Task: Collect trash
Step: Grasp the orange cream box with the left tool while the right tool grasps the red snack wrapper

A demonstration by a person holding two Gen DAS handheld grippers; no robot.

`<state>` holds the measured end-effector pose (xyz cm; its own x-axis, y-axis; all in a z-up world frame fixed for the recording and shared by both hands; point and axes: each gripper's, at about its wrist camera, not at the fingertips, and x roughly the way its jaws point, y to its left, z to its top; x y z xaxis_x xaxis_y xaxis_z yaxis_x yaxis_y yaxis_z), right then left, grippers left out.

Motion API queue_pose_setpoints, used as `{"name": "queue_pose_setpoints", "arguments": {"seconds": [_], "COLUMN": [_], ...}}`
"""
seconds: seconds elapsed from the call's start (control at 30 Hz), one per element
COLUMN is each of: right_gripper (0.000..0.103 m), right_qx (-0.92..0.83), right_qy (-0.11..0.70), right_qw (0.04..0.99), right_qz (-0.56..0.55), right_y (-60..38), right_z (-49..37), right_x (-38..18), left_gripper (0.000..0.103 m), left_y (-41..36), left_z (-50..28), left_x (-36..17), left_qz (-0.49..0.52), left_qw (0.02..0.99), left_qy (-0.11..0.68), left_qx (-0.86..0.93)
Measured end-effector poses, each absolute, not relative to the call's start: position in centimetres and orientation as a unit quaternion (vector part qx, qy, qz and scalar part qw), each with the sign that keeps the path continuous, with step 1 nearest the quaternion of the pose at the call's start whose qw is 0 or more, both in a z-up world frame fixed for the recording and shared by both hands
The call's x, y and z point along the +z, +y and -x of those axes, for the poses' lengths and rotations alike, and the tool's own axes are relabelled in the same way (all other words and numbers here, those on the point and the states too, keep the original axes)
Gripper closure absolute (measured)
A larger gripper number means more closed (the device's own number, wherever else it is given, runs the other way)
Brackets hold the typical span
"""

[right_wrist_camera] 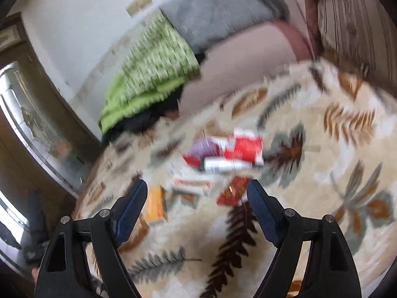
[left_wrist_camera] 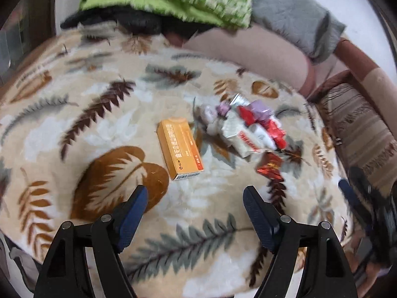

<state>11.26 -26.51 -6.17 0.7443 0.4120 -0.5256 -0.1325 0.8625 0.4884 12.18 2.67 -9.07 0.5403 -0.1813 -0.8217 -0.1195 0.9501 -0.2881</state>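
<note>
Left wrist view: the left gripper (left_wrist_camera: pixel 194 193), jaws wide apart and empty, hangs over a leaf-patterned blanket (left_wrist_camera: pixel 104 129). An orange box (left_wrist_camera: pixel 180 147) lies just ahead, beside a heap of wrappers (left_wrist_camera: pixel 248 129).

Right wrist view, blurred: the right gripper (right_wrist_camera: pixel 196 190), jaws likewise spread and empty, faces the same heap, and a glass door (right_wrist_camera: pixel 29 129) appears only here.

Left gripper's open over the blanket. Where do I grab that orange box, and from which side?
Take the orange box across its two long edges, near the middle, coming straight down from above. It lies flat on the blanket, long and narrow, with bare blanket along both long edges, so the fingers of the left gripper can straddle it. The wrapper pile lies clear to its right.
</note>
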Motion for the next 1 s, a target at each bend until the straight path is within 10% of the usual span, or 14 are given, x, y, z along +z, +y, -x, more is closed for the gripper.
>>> {"name": "queue_pose_setpoints", "arguments": {"seconds": [0.67, 0.8, 1.0], "right_gripper": [0.043, 0.066, 0.071], "right_qx": [0.108, 0.089, 0.097], "right_qy": [0.446, 0.464, 0.455], "right_qw": [0.846, 0.845, 0.853], "right_qz": [-0.270, -0.251, -0.239], "right_y": [-25.3, -24.7, -24.5], "right_z": [-21.0, -21.8, -20.9], "right_x": [-15.8, -17.1, -16.8], "left_gripper": [0.021, 0.021, 0.047], "left_y": [2.6, 3.7, 5.4], "left_z": [-20.7, -21.4, -20.9], "left_x": [-15.4, -17.1, -16.4], "left_qz": [0.146, 0.141, 0.162], "left_qw": [0.835, 0.830, 0.834], "left_qy": [0.530, 0.536, 0.524], "left_qx": [0.031, 0.056, 0.058]}}
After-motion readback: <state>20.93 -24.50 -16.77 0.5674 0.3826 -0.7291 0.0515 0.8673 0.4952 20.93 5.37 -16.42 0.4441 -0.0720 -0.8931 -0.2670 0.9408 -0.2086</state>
